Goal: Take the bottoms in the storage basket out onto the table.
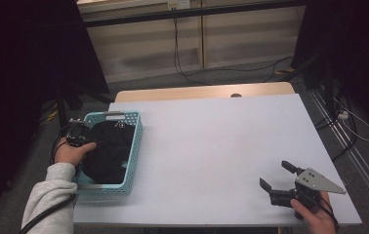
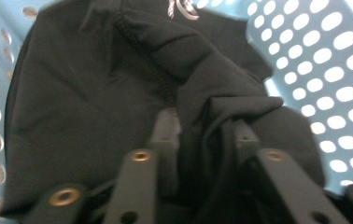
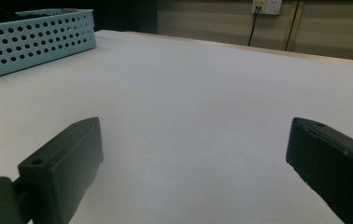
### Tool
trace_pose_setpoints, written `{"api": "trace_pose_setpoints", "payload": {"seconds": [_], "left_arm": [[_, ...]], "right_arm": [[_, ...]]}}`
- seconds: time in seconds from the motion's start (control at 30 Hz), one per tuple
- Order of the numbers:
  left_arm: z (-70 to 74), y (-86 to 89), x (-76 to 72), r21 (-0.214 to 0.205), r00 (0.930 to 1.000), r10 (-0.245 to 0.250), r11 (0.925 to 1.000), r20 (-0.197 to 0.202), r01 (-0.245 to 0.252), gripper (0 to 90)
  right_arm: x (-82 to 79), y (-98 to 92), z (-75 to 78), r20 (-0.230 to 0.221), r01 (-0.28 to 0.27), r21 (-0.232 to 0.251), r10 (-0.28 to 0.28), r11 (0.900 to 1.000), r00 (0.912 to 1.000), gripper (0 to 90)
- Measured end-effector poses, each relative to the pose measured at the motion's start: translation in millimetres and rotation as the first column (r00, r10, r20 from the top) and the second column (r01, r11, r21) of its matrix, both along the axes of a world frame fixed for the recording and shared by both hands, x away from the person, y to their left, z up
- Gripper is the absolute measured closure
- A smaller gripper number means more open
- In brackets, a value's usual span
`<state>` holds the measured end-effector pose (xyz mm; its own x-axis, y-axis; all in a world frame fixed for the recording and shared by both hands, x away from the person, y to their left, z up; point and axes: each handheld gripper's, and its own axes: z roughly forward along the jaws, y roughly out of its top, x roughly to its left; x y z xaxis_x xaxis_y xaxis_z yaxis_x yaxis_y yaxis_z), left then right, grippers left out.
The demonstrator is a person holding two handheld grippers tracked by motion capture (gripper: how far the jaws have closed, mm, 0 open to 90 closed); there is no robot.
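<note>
A black garment [image 1: 109, 148] lies bunched inside a light blue perforated basket [image 1: 136, 141] at the table's left edge. My left gripper [image 1: 87, 139] reaches into the basket from its left side, down on the cloth. In the left gripper view the garment [image 2: 95, 93] has a white logo near the top, and the basket wall [image 2: 324, 70] runs behind it. There my left gripper [image 2: 206, 123] has its jaws parted, with a loose fold of the cloth between them. My right gripper [image 1: 275, 174] rests open near the table's front right corner, nothing between its jaws [image 3: 193, 140].
The white table top [image 1: 212, 136] stretches between the basket and the right gripper. The basket [image 3: 34, 42] shows far left in the right gripper view. Cables and dark stands sit on the floor beyond the table's far edge and to the right.
</note>
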<state>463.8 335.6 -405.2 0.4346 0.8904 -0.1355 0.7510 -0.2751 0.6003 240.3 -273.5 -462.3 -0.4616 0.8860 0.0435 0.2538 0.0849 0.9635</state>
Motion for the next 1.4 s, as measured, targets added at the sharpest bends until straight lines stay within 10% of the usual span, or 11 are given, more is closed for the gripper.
{"api": "trace_pose_setpoints", "payload": {"seconds": [0.23, 0.83, 1.23, 1.33, 1.4], "left_arm": [[-2.5, 1.8, 2.7, 0.012, 0.9986, 0.014, 0.9998, 0.051, -0.015, 31.5], [26.8, -4.4, 3.9, 0.019, 0.9867, 0.016, 0.9996, 0.162, -0.019, 12.8], [-17.6, -2.4, 11.5, 0.039, 0.9958, 0.019, 0.999, 0.09, -0.022, 4.7], [-26.7, -9.7, 15.4, 0.126, 0.9943, -0.017, 0.992, 0.105, 0.004, 2.7], [-29.4, -12.1, 16.3, 0.11, 0.9963, -0.006, 0.994, 0.085, -0.004, 2.9]], "right_arm": [[0.1, -0.3, -0.2, 0.0, -0.001, 0.0, 0.001, 1.0, 1.0, 3.0], [0.0, 2.2, -0.5, -0.006, -0.013, -0.001, 0.013, 0.9999, 0.9999, 3.0], [0.4, 4.2, -1.1, -0.013, -0.025, -0.005, 0.025, 0.9997, 0.9996, 3.0], [0.6, 4.0, -1.6, -0.016, -0.029, -0.004, 0.029, 0.9996, 0.9995, 3.0], [0.6, 3.9, -1.7, -0.016, -0.03, -0.004, 0.03, 0.9995, 0.9994, 3.0]]}}
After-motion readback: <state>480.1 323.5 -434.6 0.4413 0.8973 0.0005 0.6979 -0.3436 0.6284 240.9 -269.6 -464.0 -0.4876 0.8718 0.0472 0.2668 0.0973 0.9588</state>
